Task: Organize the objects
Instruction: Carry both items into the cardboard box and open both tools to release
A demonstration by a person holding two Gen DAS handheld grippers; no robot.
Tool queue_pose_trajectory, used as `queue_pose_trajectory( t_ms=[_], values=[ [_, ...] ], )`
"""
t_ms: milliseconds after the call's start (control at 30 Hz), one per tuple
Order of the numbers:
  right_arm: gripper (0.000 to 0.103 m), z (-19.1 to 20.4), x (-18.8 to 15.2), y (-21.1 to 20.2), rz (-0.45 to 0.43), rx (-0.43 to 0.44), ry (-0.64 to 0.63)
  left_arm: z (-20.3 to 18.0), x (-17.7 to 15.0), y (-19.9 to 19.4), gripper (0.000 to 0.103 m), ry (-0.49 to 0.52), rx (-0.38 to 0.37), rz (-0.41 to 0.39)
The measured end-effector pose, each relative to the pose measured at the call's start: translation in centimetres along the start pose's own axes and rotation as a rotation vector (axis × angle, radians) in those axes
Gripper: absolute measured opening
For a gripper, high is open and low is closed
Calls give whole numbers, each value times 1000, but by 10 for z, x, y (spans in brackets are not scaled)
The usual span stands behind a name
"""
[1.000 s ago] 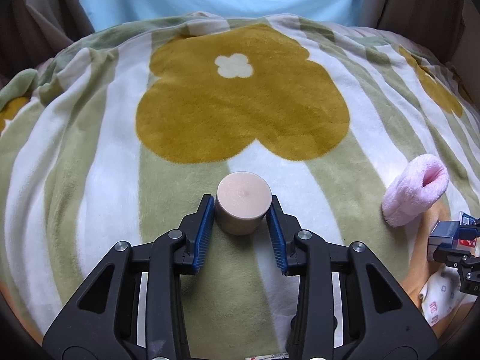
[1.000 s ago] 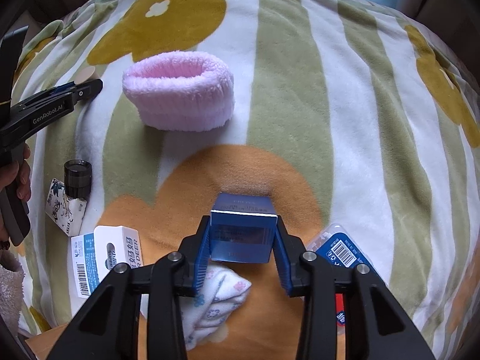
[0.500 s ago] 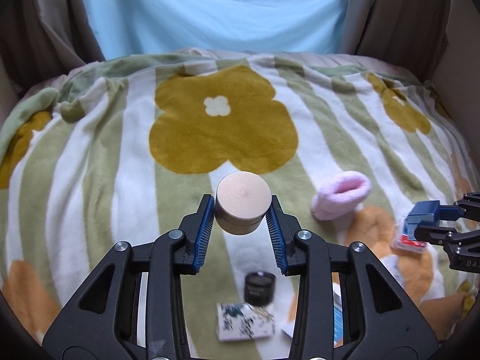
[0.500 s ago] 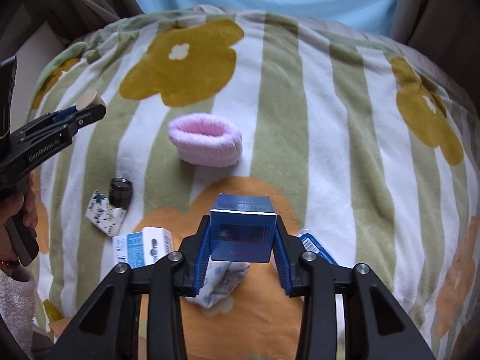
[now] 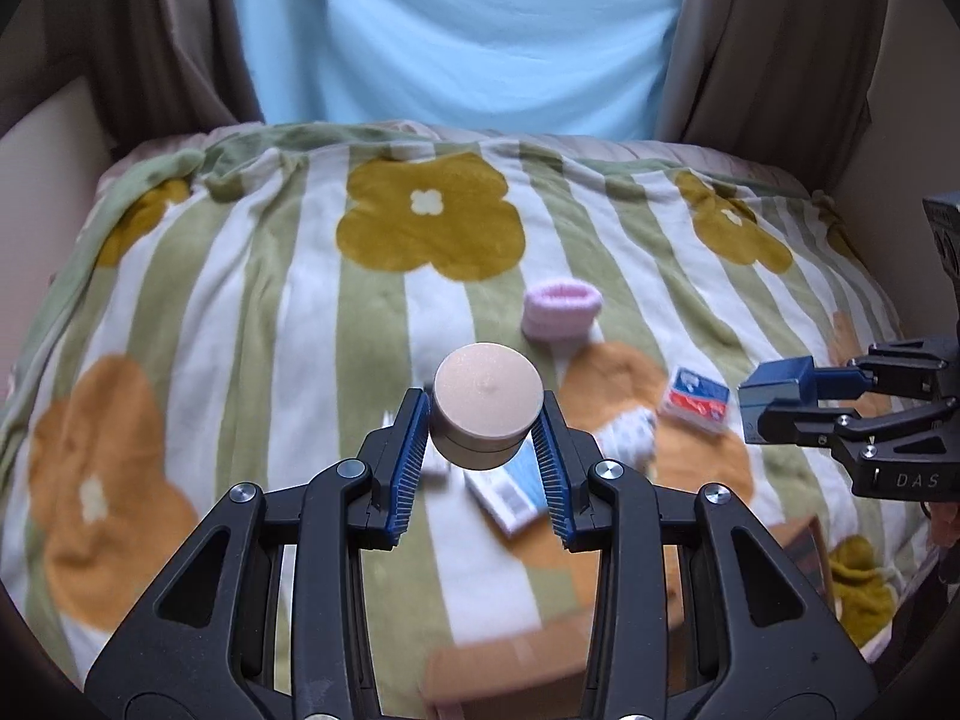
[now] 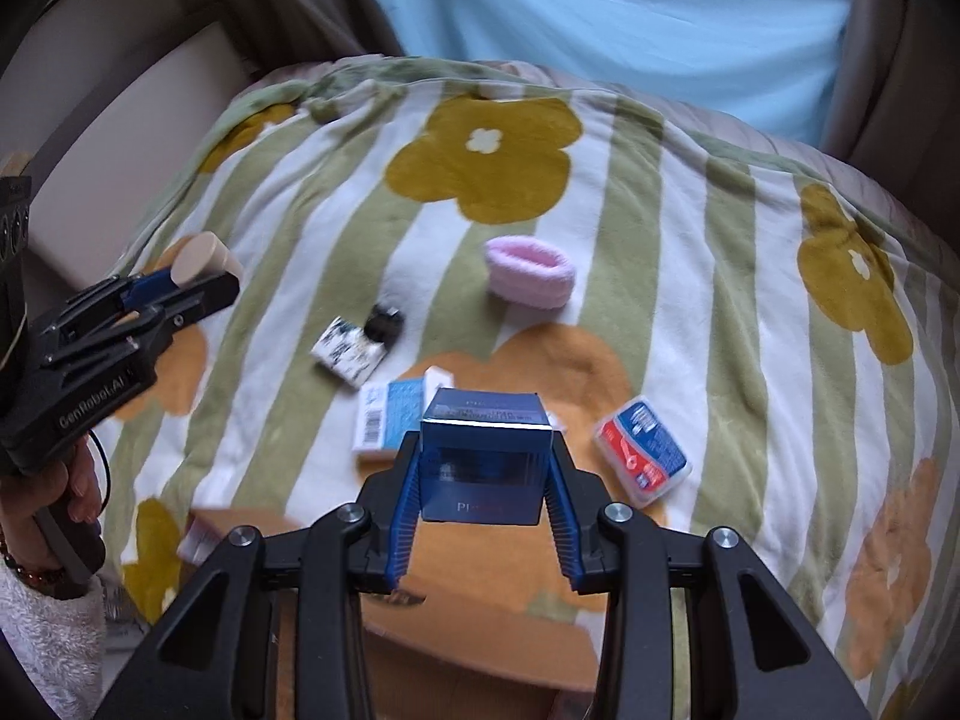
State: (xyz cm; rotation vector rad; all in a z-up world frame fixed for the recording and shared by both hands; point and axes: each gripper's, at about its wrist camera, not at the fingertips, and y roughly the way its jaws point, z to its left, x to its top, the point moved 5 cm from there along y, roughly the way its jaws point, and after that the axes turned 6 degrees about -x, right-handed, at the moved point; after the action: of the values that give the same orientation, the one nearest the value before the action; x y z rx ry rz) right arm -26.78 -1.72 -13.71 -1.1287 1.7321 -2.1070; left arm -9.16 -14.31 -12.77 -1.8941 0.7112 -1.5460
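My left gripper (image 5: 485,420) is shut on a round beige jar (image 5: 487,399), held well above the flowered blanket (image 5: 252,324). The right gripper (image 6: 485,468) is shut on a dark blue box (image 6: 485,450), also lifted off the bed. In the left wrist view the right gripper (image 5: 774,414) with the blue box (image 5: 777,384) hangs at the right edge. From the right wrist view the left gripper (image 6: 180,294) with the jar (image 6: 201,258) shows at the left, with a hand (image 6: 66,492) on its handle.
On the blanket lie a pink fluffy band (image 6: 529,271), a small black jar (image 6: 384,324), a patterned packet (image 6: 348,354), a white and blue box (image 6: 387,417) and a red and blue pack (image 6: 642,450). A brown cardboard box (image 6: 480,648) sits at the near edge. Curtains (image 5: 456,36) hang behind.
Both grippers have risen away from the bed with their objects still held. The blanket and the items on it look smaller and farther. The cardboard box has come into view below.
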Motion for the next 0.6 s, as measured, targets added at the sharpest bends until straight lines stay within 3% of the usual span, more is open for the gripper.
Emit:
queue_pose_trajectory(
  t_ms=[233,400,600],
  values=[
    [35,36,-61,-21,47,48,-124,-22,-88,-40,32,-126,66,47],
    [35,47,-104,-15,102,77,-175,-33,-144,-39,32,-222,132,93],
    [35,48,-151,10,167,94,-172,-43,-206,-17,32,-341,160,158]
  ],
)
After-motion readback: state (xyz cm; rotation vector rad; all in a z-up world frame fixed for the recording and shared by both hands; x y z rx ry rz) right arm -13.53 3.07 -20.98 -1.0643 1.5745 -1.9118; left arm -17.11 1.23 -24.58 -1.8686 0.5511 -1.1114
